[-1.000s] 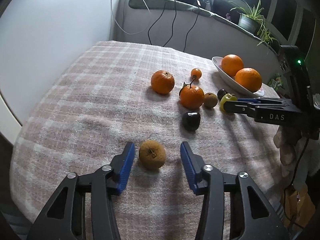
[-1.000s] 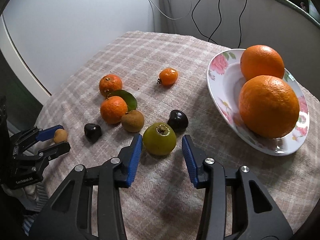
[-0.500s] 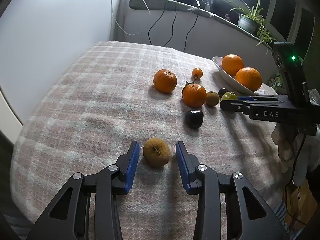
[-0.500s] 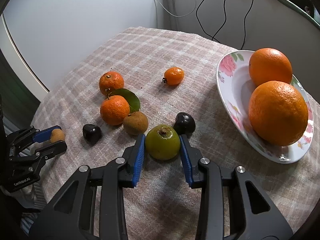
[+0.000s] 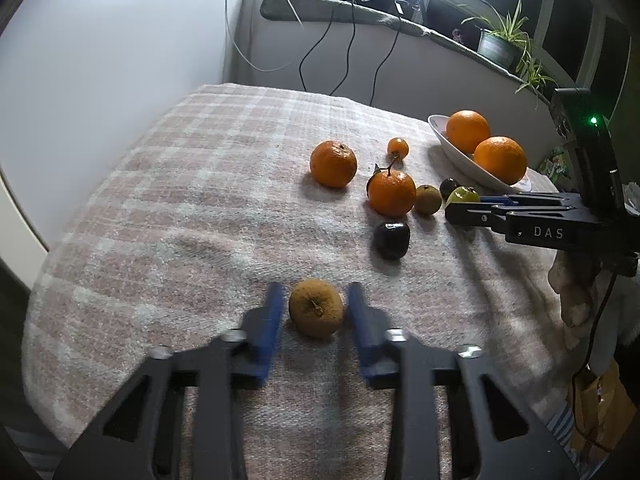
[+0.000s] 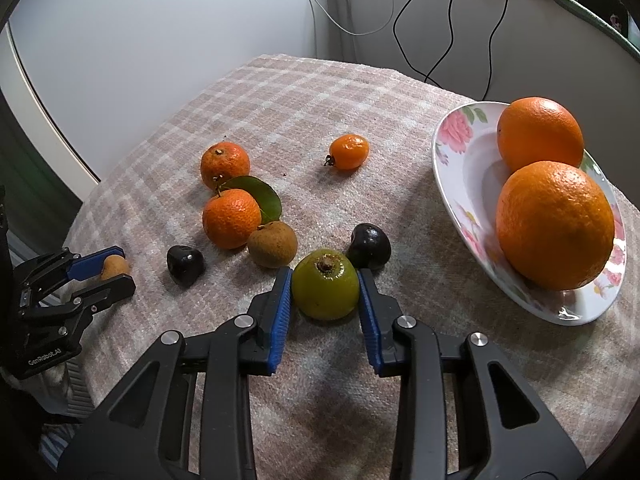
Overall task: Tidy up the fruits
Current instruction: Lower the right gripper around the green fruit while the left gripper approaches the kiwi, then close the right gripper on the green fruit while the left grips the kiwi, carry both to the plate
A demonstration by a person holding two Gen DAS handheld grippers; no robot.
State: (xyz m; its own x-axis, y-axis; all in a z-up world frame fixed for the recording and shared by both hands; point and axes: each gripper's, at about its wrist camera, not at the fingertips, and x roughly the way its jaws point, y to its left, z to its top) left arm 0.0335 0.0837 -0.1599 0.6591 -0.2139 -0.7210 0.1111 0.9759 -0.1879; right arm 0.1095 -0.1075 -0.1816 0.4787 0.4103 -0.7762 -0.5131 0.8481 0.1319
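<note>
Both hand-held grippers closed in, left hand-held gripper [image 5: 316,312] on brown fruit [image 5: 316,307], right hand-held gripper [image 6: 325,295] on green fruit [image 6: 325,290]

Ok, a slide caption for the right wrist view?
Right tool closed on a green fruit beside a plate of oranges.

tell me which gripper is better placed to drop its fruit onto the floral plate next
Right gripper: shut on the green round fruit, with the floral plate close beside it. The left gripper sits farther away, around the small brown fruit.

Pink plaid cloth [image 6: 320,92], floral plate [image 6: 456,136], green fruit [image 6: 325,290], blue-padded tongs [image 6: 325,312]
</note>
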